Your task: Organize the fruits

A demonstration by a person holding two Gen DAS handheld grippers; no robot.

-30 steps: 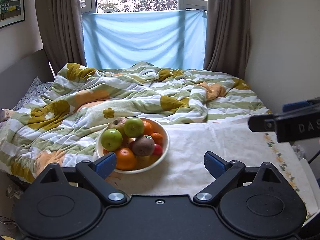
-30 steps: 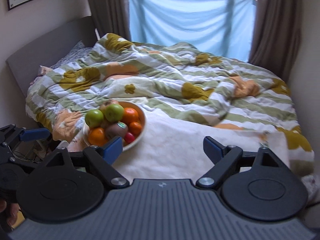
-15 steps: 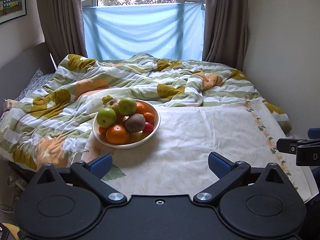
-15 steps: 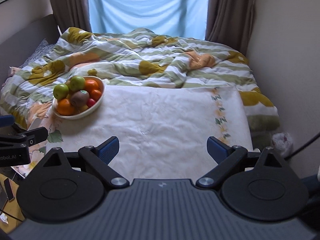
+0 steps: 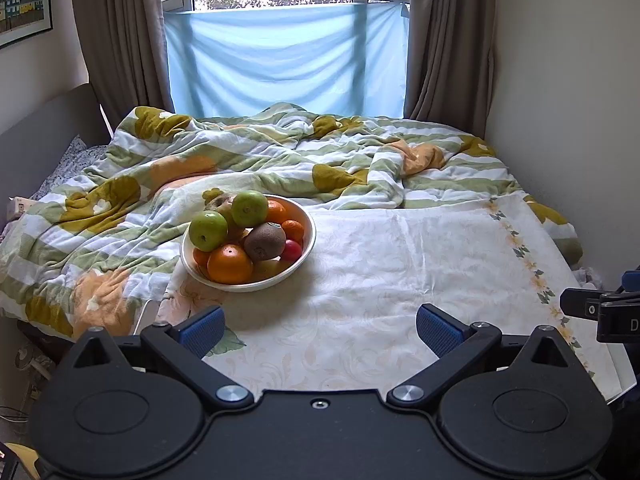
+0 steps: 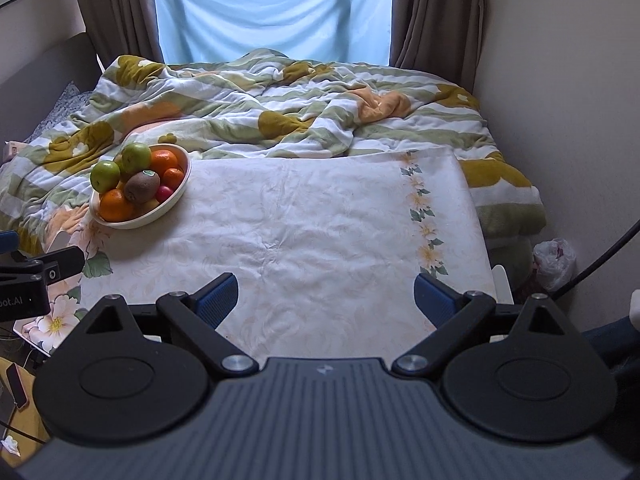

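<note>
A cream bowl (image 5: 306, 254) (image 6: 178, 194) piled with fruit sits on the left part of a white floral cloth (image 5: 420, 272) (image 6: 312, 232). It holds two green apples (image 5: 208, 231), several oranges (image 5: 229, 263), a brown kiwi (image 5: 265, 241) (image 6: 141, 186) and a small red fruit (image 5: 292, 250). My left gripper (image 5: 319, 330) hovers open over the cloth's near edge, short of the bowl, nothing between its fingers. My right gripper (image 6: 325, 300) stands open over the cloth's near right part, far from the bowl, also empty.
A rumpled green, white and orange striped quilt (image 5: 280, 160) (image 6: 280, 116) covers the bed behind the cloth. A wall (image 6: 560, 80) runs along the right, with a plastic bag (image 6: 554, 258) on the floor beside it. A blue-covered window and brown curtains stand at the back.
Both views have pulled back from the bowl, which now looks farther off. The right wrist view has swung right, so the bowl sits at its left. Both grippers stay open.
</note>
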